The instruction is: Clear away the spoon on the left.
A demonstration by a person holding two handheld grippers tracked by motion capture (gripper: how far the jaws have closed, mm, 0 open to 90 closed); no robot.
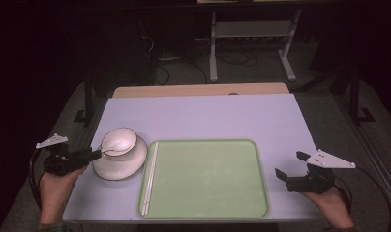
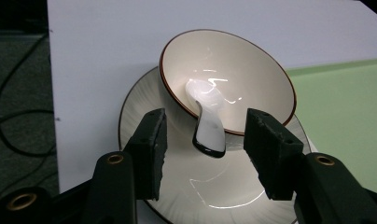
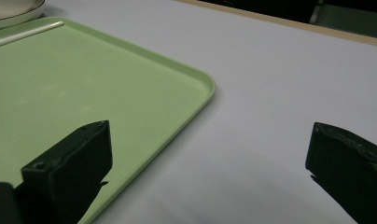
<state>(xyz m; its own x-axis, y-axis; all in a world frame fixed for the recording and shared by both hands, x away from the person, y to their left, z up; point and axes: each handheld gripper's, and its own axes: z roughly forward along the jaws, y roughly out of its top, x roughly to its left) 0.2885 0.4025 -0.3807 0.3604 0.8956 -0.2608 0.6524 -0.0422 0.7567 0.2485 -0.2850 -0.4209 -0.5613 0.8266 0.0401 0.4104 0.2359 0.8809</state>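
Observation:
A white bowl (image 1: 118, 141) with a dark rim sits tilted on a white plate (image 1: 120, 166) at the table's left. A white ceramic spoon (image 2: 209, 126) lies in the bowl (image 2: 252, 70), its handle sticking out over the rim. My left gripper (image 1: 99, 153) is level with that handle. Its jaws stand on either side of the handle with a gap on both sides, so my left gripper (image 2: 206, 128) is open. My right gripper (image 1: 291, 164) hovers open over bare table, right of the green tray (image 1: 208, 179), with nothing between its jaws.
A pair of pale chopsticks (image 1: 150, 179) lies along the tray's left edge. The tray (image 3: 84, 79) corner sits just left of my right gripper (image 3: 210, 140). A wooden strip (image 1: 198, 90) borders the table's far edge.

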